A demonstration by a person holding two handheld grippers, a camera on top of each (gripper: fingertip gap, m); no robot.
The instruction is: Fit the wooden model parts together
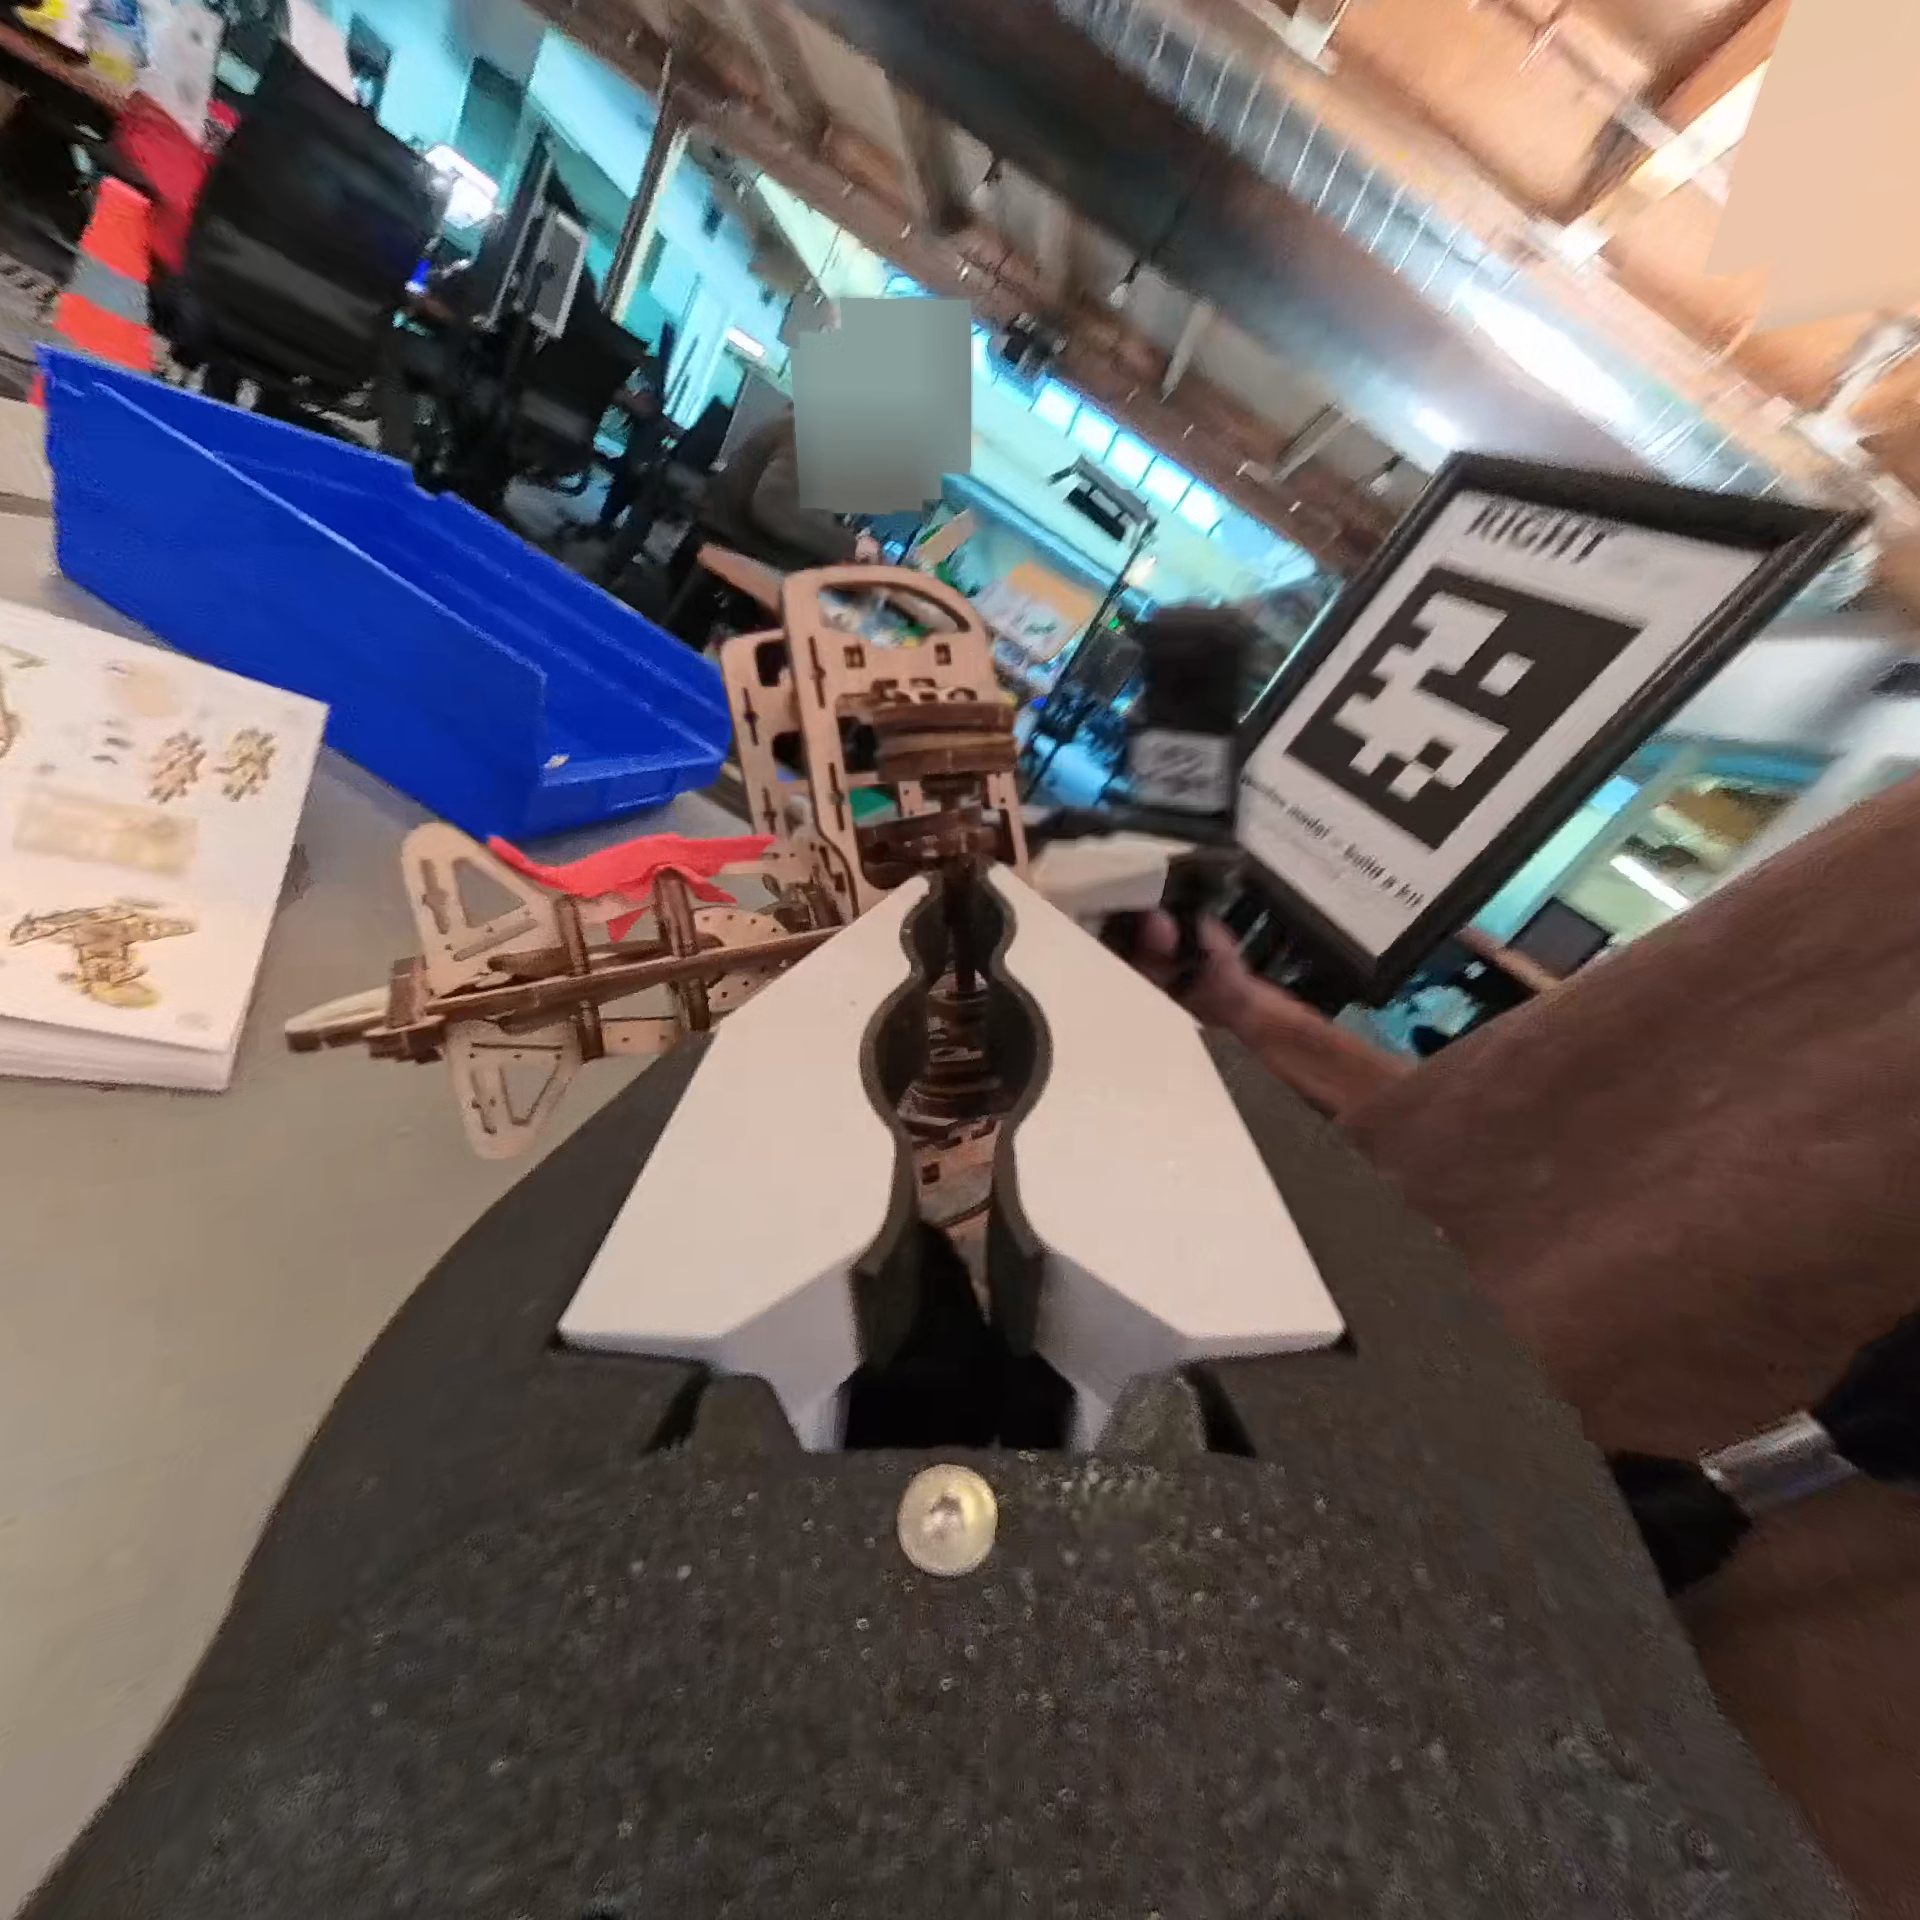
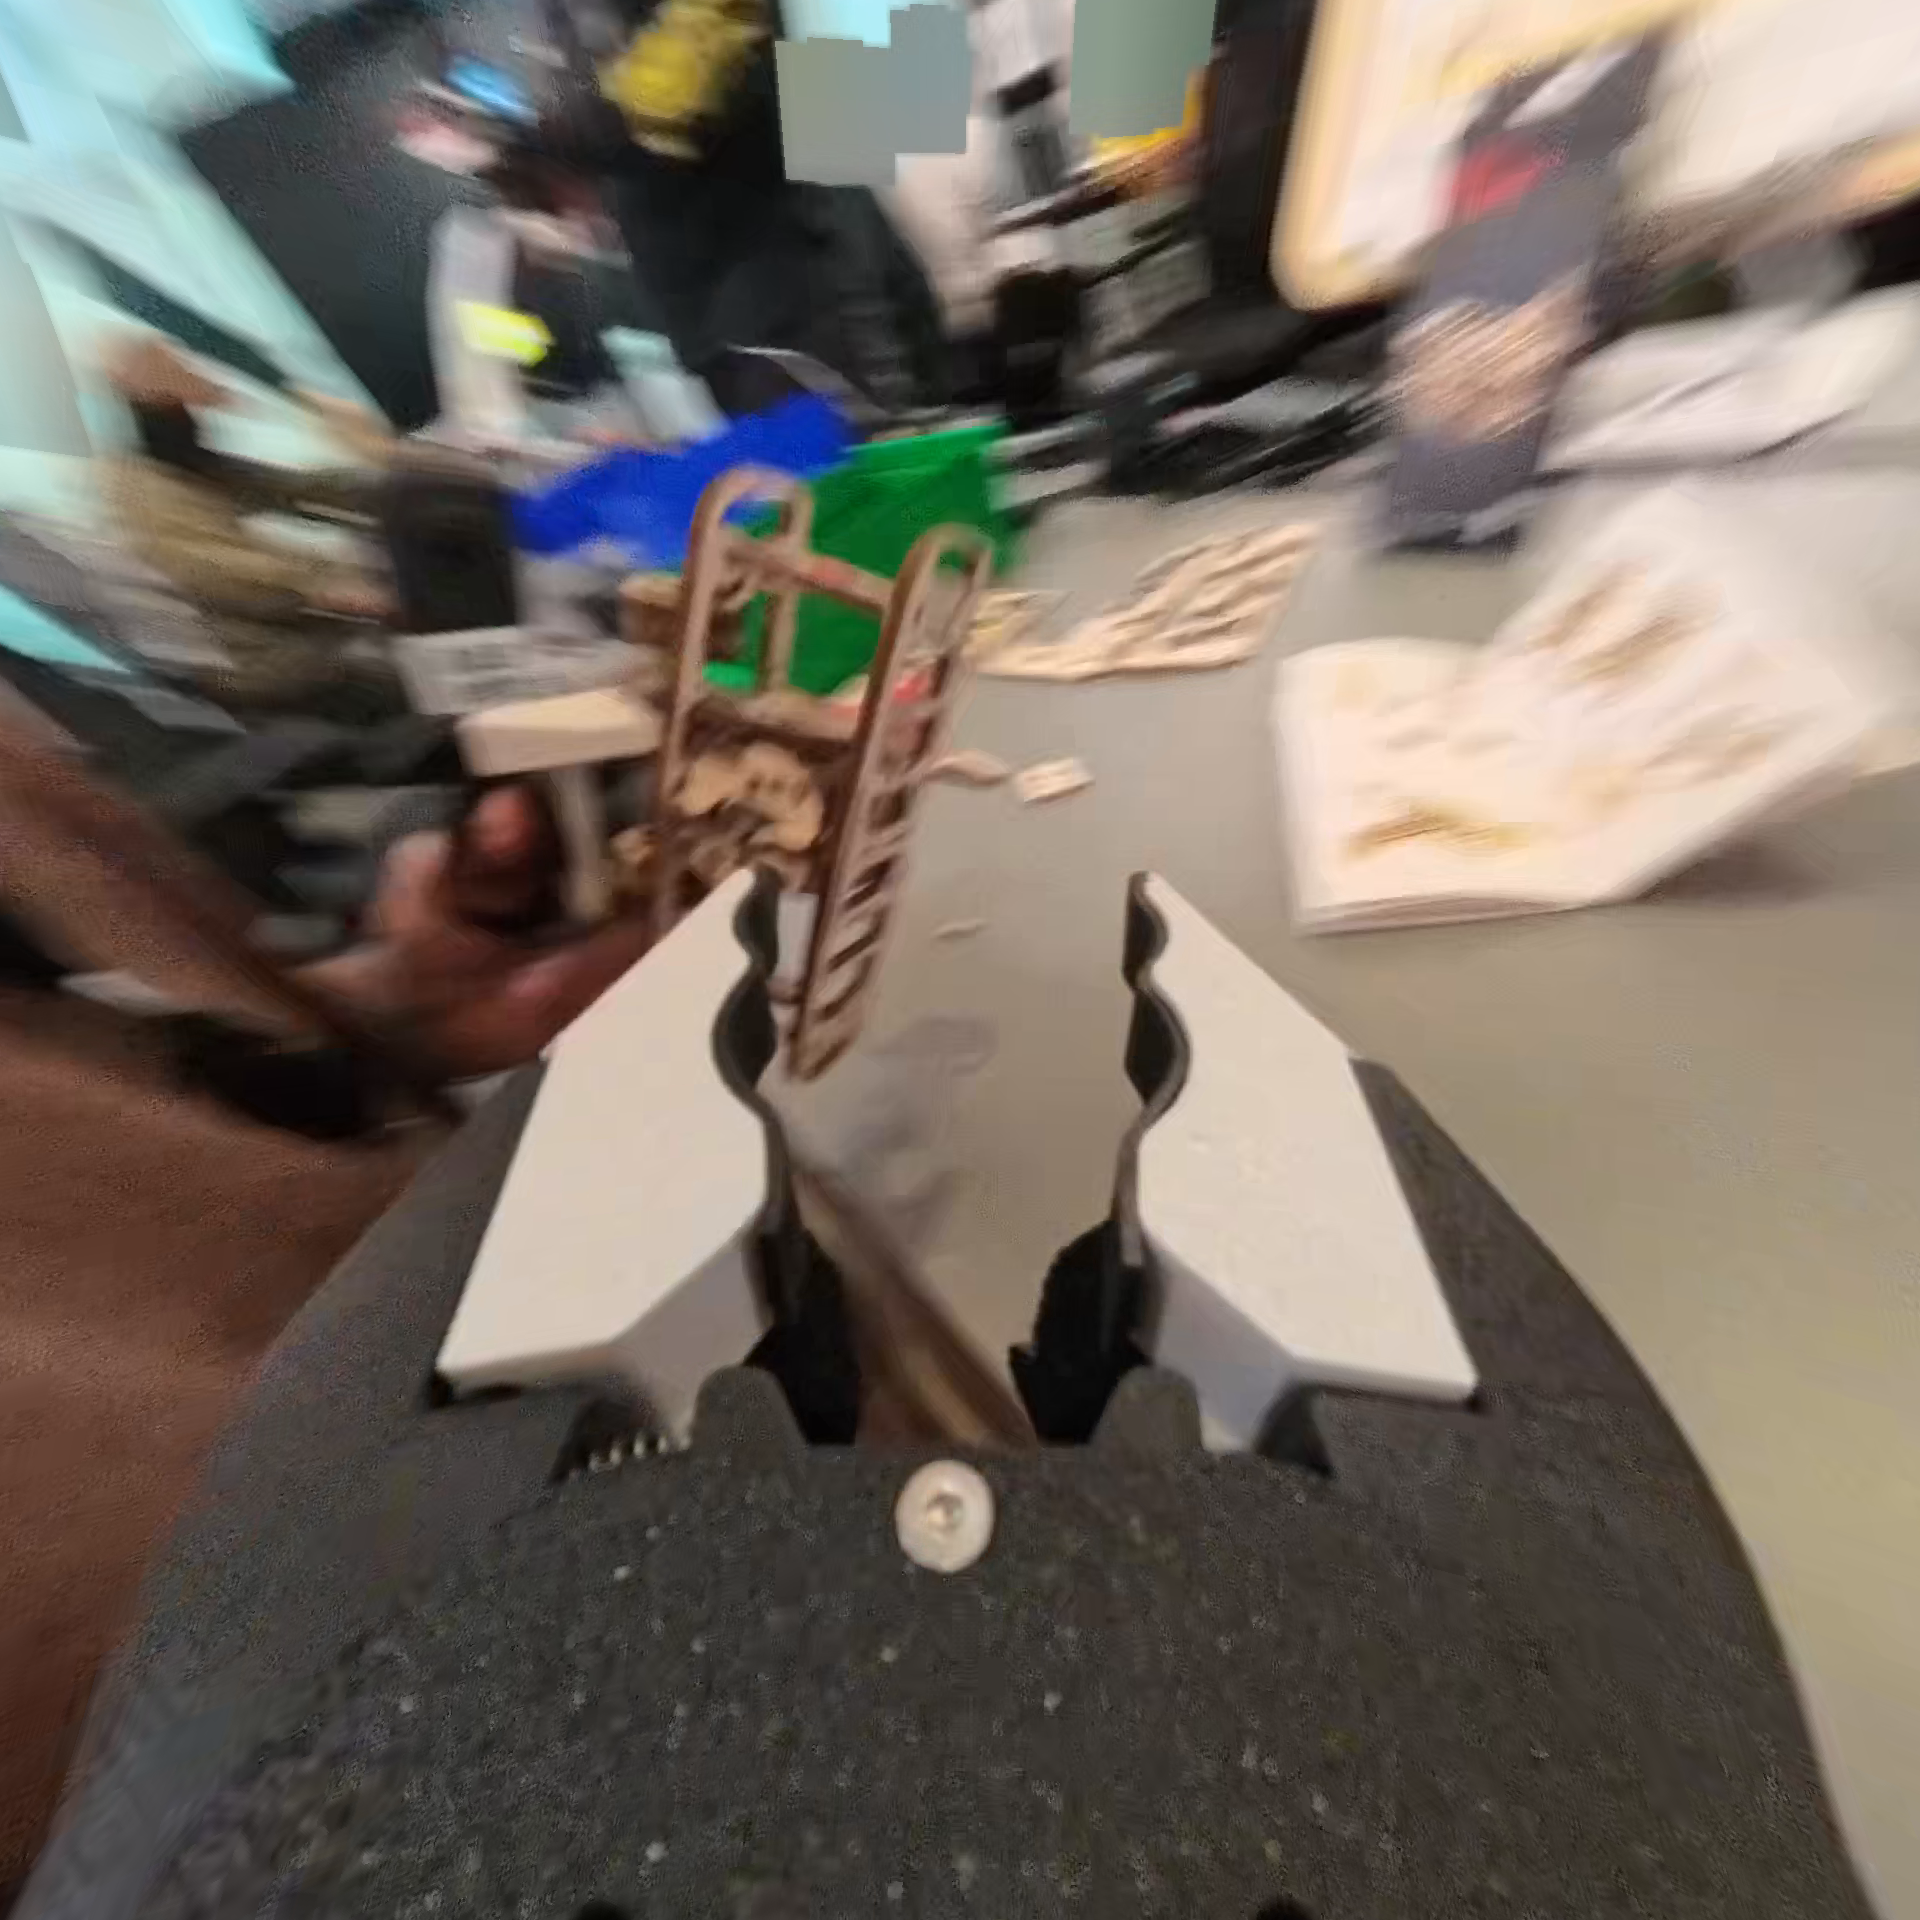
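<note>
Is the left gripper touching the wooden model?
Touching. The left wrist view shows the left gripper with its fingers closed on the wooden model, whose stem runs between them.

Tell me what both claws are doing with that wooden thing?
Left gripper shut on pale laser-cut wooden model. Right gripper open, empty, close beside it. Nothing blocking.

Left gripper is holding wooden model above table; booklet is lying to the left w/ bin sitting behind it; right gripper is sitting right of model.
</note>
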